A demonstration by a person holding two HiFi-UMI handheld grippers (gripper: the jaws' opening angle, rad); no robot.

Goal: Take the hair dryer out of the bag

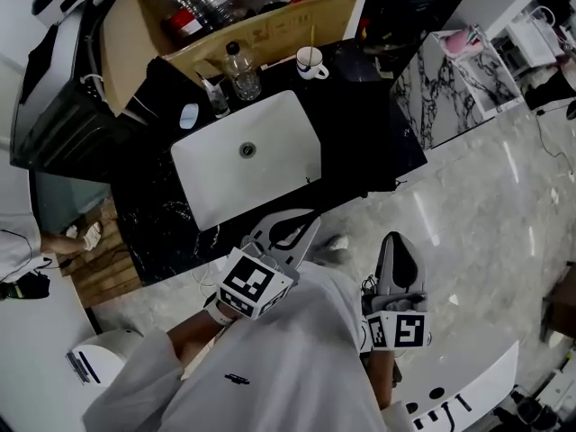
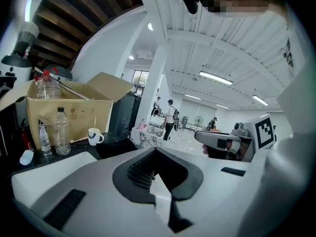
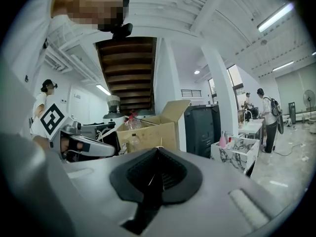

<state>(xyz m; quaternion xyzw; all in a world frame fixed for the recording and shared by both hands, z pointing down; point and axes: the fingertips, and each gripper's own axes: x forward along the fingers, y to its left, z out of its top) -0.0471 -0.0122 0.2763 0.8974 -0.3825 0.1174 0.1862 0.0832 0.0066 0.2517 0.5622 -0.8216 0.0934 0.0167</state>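
Note:
Neither a hair dryer nor a bag shows in any view. My left gripper (image 1: 310, 216) is held close to my body, just short of the black counter's (image 1: 360, 115) near edge, its jaws shut with nothing between them. My right gripper (image 1: 397, 238) hangs beside it over the pale floor, also shut and empty. In the left gripper view the shut jaws (image 2: 155, 149) point toward the counter, and the right gripper (image 2: 217, 139) shows at the right. In the right gripper view the shut jaws (image 3: 158, 149) face a cardboard box, with the left gripper (image 3: 84, 144) at the left.
A white sink (image 1: 207, 183) is set in the counter. Behind it stand a plastic bottle (image 1: 241, 70), a mug (image 1: 310, 61) and an open cardboard box (image 1: 261, 25) of bottles. A marble-patterned stand (image 1: 450, 88) is at the right. People stand far off (image 2: 170, 117).

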